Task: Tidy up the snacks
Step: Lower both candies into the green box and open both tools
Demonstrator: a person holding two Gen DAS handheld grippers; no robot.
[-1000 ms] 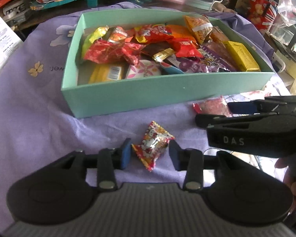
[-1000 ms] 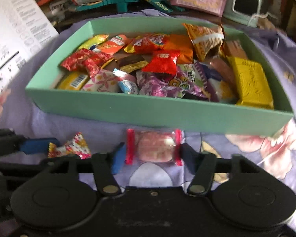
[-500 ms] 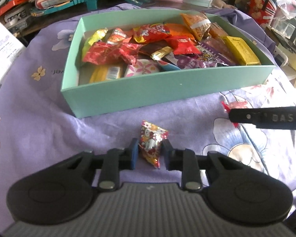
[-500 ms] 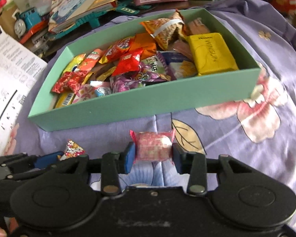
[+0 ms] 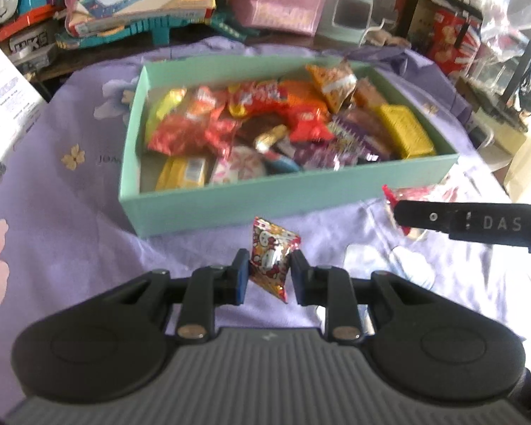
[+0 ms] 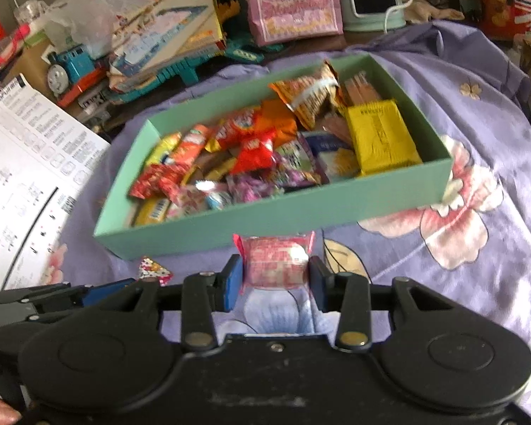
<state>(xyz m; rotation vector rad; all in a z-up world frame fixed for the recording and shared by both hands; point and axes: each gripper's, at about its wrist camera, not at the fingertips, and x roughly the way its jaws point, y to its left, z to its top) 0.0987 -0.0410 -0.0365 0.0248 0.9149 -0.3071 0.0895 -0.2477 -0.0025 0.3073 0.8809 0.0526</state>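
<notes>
Left gripper (image 5: 269,276) pinches a red cartoon candy (image 5: 272,256), lifted off the purple cloth (image 5: 70,233), just in front of the green box (image 5: 265,194). Right gripper (image 6: 275,279) pinches a pink wrapped snack (image 6: 275,265) by both ends, also before the box's near wall. The box is full of mixed snacks (image 6: 258,148).

Glossy wrappers, matt card, soft cloth

I see shiny foil snack packets (image 5: 272,258), a matt mint cardboard box (image 6: 265,217), and smooth lilac floral cloth (image 5: 63,233).
</notes>
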